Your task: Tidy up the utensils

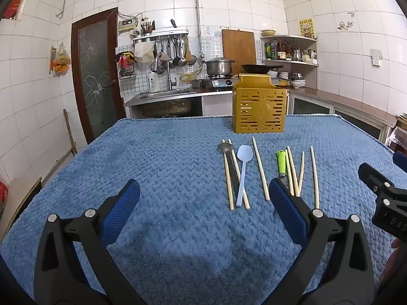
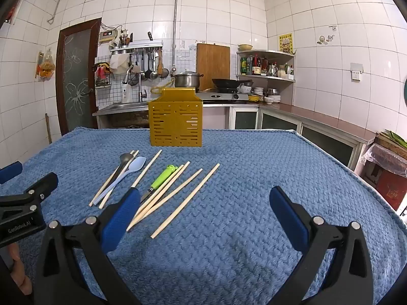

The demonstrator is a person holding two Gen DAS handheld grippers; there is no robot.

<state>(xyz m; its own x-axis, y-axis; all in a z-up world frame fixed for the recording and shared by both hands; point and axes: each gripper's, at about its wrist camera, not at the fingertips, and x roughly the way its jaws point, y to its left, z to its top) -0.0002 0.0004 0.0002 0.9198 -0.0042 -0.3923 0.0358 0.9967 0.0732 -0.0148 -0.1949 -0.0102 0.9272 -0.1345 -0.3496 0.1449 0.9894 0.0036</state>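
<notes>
A yellow slotted utensil holder (image 1: 258, 106) (image 2: 175, 120) stands upright at the far side of the blue towel. In front of it lie several pale chopsticks (image 1: 260, 169) (image 2: 185, 200), a light blue spoon (image 1: 243, 170) (image 2: 132, 169), a metal spoon (image 1: 225, 148) (image 2: 124, 158) and a green-handled knife (image 1: 281, 161) (image 2: 162, 176). My left gripper (image 1: 204, 190) hovers open over the towel, left of the utensils, with nothing between its fingers. My right gripper (image 2: 204, 198) is open too, with the chopsticks' near ends by its left finger (image 2: 122, 216).
A blue towel (image 1: 152, 167) (image 2: 254, 178) covers the table. Behind it are a sink, a stove with a pot (image 1: 219, 66) and a wok, and corner shelves with bottles. A door (image 1: 98, 76) is at the left. A red box (image 2: 390, 190) stands right of the table.
</notes>
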